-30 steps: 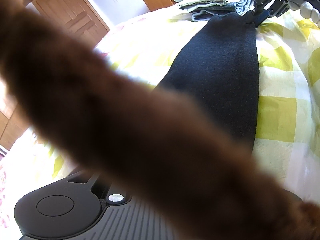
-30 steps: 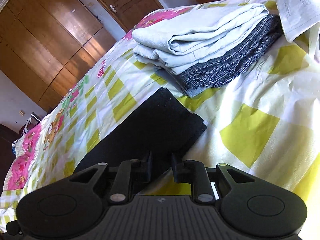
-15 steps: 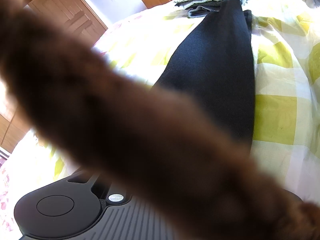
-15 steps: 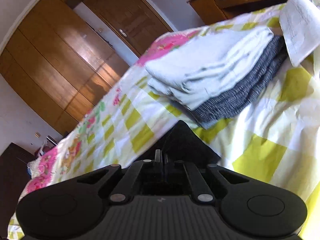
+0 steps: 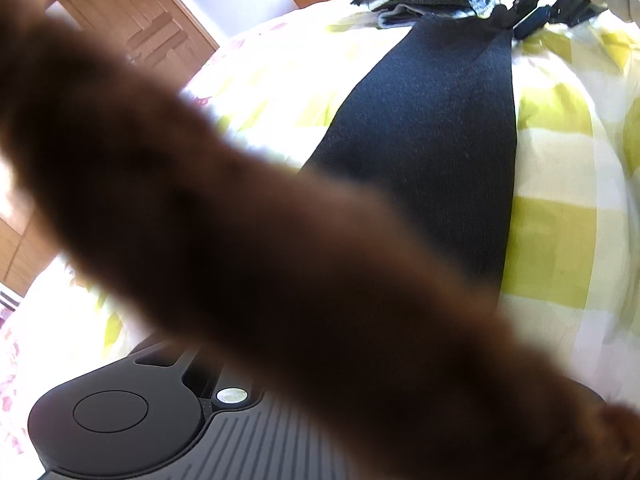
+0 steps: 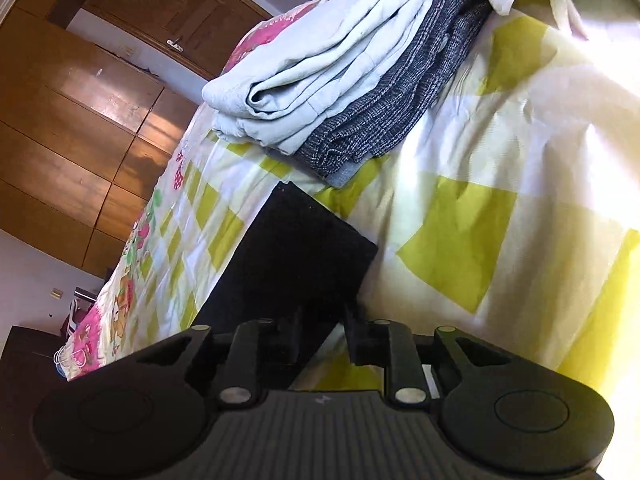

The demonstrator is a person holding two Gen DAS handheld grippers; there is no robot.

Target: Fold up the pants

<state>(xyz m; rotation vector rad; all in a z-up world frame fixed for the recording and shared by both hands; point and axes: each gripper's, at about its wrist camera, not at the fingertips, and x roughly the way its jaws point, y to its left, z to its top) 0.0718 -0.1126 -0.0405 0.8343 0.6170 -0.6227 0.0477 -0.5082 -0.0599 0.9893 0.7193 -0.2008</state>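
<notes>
Yellow-and-white checked cotton covers the bed [image 6: 460, 236] where I work, the dark pants [image 5: 432, 132] laid out in a long strip across it. A blurred brown shape [image 5: 248, 248] blocks most of my left view, hiding the left gripper's fingers, which are clenched. My right gripper [image 6: 322, 336] points down at the pants' far corner, its fingers releasing, one over the cloth's edge, neither pressing it. Folded clothes [image 6: 340, 80] sit stacked just beyond.

A home bedroom: quilted bed [image 6: 460, 236], wooden wardrobe [image 6: 72, 128], folded clothes [image 6: 340, 80].
</notes>
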